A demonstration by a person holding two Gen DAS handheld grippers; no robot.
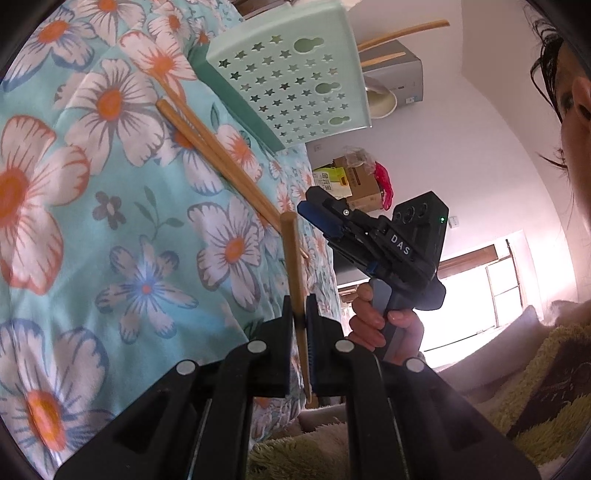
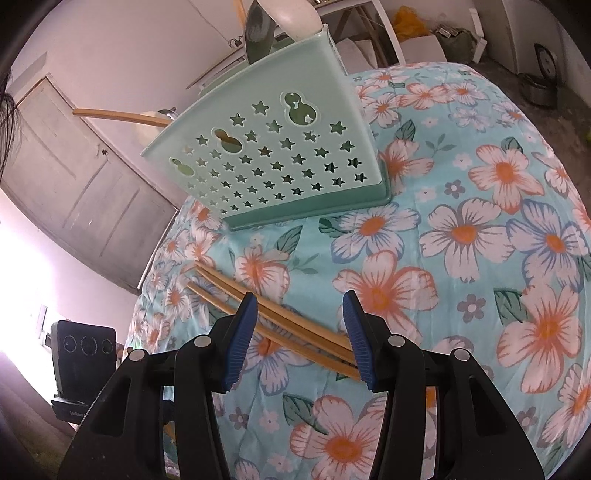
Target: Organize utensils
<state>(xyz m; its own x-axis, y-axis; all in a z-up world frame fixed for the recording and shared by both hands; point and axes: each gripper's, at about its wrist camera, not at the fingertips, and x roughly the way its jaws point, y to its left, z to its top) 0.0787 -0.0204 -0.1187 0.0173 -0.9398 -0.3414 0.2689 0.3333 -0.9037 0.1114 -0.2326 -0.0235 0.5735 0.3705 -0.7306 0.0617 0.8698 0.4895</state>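
Note:
My left gripper (image 1: 300,308) is shut on a wooden chopstick (image 1: 293,258), which stands nearly upright between its pads above the edge of the floral cloth. Two more chopsticks (image 1: 210,144) lie side by side on the cloth, below a mint-green utensil holder (image 1: 291,77) with star cut-outs. My right gripper (image 2: 301,336) stands open just over that pair of chopsticks (image 2: 273,317), which run slantwise between its blue pads (image 2: 242,332) without being pressed. In the left wrist view the right gripper (image 1: 310,203) hovers by the near end of the pair.
The holder (image 2: 273,155) holds a white ladle (image 2: 291,18) and a chopstick (image 2: 118,114) poking out left. The floral cloth (image 2: 461,240) drops off at its left edge. A hand (image 1: 384,325) grips the right tool's handle; a person is close at right. A shaggy rug (image 1: 535,387) lies below.

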